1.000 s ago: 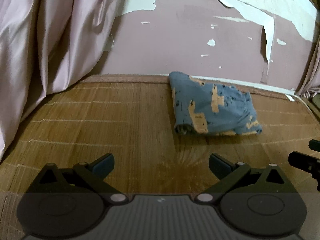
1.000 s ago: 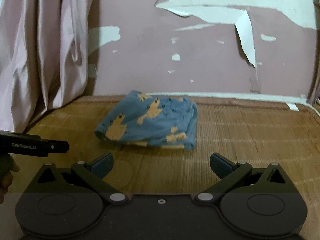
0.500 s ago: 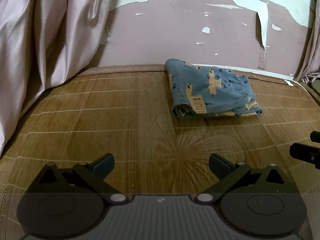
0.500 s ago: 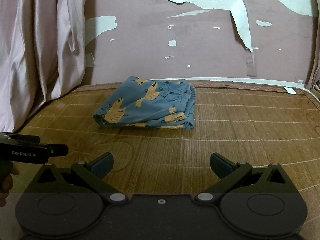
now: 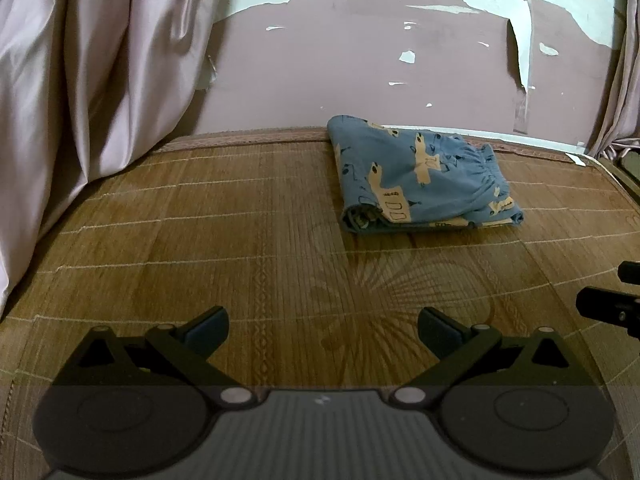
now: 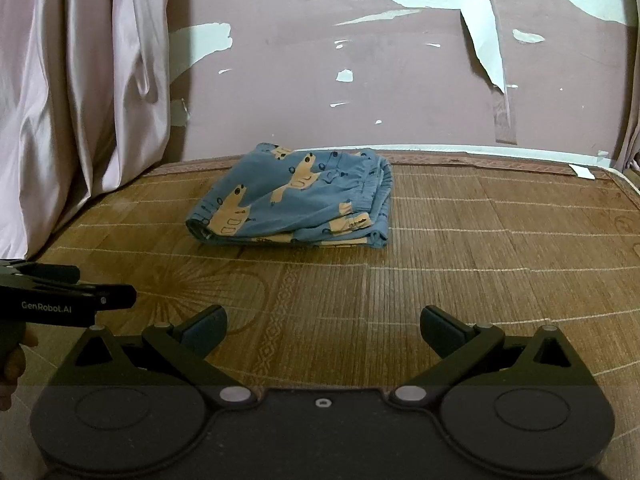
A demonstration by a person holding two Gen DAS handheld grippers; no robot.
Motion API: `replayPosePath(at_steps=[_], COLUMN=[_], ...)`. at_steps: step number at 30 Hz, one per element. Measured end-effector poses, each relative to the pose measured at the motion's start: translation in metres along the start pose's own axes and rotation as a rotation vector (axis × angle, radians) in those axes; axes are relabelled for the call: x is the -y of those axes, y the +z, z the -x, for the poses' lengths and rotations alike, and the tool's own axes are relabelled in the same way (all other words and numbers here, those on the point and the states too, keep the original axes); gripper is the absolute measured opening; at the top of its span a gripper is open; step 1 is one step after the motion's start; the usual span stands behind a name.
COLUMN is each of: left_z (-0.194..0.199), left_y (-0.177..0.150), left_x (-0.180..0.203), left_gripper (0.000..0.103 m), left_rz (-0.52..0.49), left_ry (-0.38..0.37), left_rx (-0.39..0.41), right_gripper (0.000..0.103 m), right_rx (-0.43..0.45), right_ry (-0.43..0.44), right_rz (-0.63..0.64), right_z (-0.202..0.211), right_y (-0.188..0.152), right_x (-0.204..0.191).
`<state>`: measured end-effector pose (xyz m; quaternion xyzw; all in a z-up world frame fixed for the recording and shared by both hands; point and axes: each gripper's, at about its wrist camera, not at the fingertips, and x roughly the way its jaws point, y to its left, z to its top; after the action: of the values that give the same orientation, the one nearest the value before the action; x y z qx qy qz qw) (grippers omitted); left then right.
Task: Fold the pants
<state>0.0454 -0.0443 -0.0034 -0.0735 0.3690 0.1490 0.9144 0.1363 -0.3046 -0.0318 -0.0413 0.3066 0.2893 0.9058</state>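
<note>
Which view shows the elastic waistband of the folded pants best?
The right wrist view: the pants lie near centre, and the gathered waistband runs clearly down their right edge. In the left wrist view the pants sit further right, and the waistband shows only as bunched gathers on the far side.

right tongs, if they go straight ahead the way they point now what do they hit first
Probably the folded pants, lying slightly left of centre ahead of the open right tongs. Only bare mat lies between, though depth is uncertain.

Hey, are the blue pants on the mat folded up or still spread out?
Folded. The blue pants lie as a compact stacked bundle on the mat, layered edges showing at the front; neither hand-held gripper touches them.
</note>
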Motion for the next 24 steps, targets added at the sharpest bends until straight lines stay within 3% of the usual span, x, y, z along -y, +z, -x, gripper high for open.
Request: replayPosePath(at_steps=[24], left_z=[-0.0021], left_y=[-0.0026], left_x=[-0.0015], left_gripper=[0.103], left_rz=[-0.001], left_ry=[0.003], left_rx=[-0.008], right_gripper=[0.102], right_rx=[-0.011], right_ry=[0.006], right_rz=[-0.007], right_z=[-0.0038], right_y=[-0.0019], right_x=[0.0013])
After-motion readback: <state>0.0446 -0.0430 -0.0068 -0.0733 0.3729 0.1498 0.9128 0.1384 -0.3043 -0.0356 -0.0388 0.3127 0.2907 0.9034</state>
